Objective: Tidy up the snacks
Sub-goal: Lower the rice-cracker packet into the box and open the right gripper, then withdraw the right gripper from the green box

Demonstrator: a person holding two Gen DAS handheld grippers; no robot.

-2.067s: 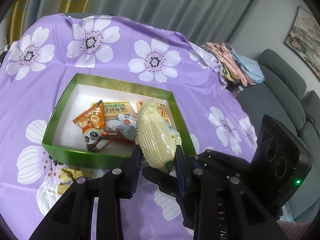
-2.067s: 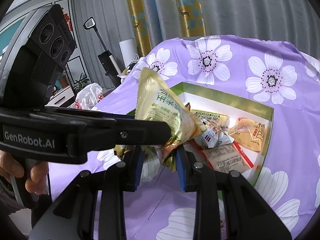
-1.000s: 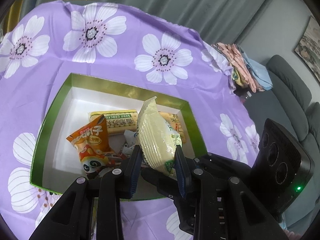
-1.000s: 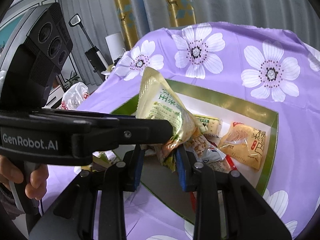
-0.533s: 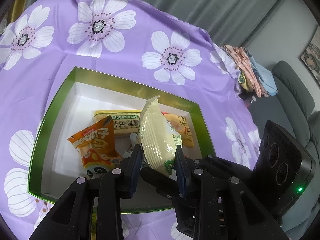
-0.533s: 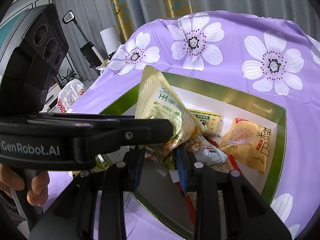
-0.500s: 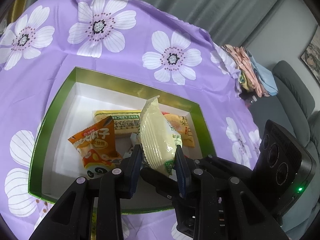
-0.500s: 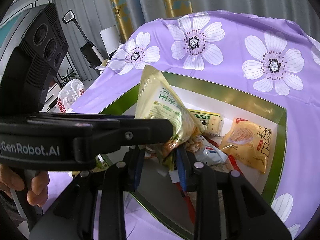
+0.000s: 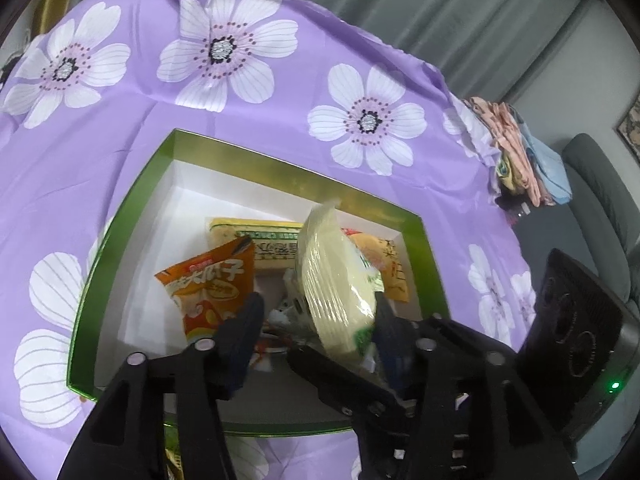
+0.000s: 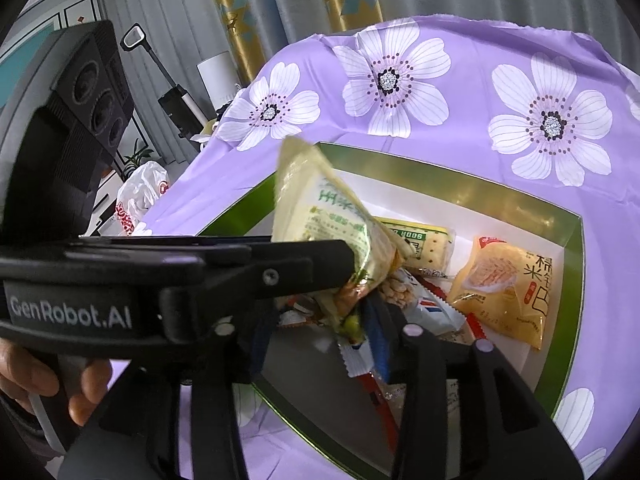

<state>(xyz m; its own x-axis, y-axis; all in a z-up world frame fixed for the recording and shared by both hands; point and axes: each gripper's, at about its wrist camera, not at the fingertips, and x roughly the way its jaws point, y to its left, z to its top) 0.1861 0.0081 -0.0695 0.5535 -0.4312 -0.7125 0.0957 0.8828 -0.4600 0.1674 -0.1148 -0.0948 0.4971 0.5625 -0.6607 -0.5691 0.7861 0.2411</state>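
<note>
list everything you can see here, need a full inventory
green box: 1, green rim, white inside, on the tablecloth
corn snack packet: 1, pale yellow, upright over the box between the fingers
orange snack packet: 1, in the box, left
soda cracker packet: 1, yellow, in the box, back
rice cracker packet: 1, orange-yellow, in the box, right
white packet: 1, red and blue marks, box middle
tablecloth: 1, purple with white flowers
folded clothes: 1 pile, pink and blue, beyond the table
sofa: 1, grey
plastic bag: 1, white and red, floor
left gripper: black, open
right gripper: black, grip unclear
left hand: on the left gripper's handle
</note>
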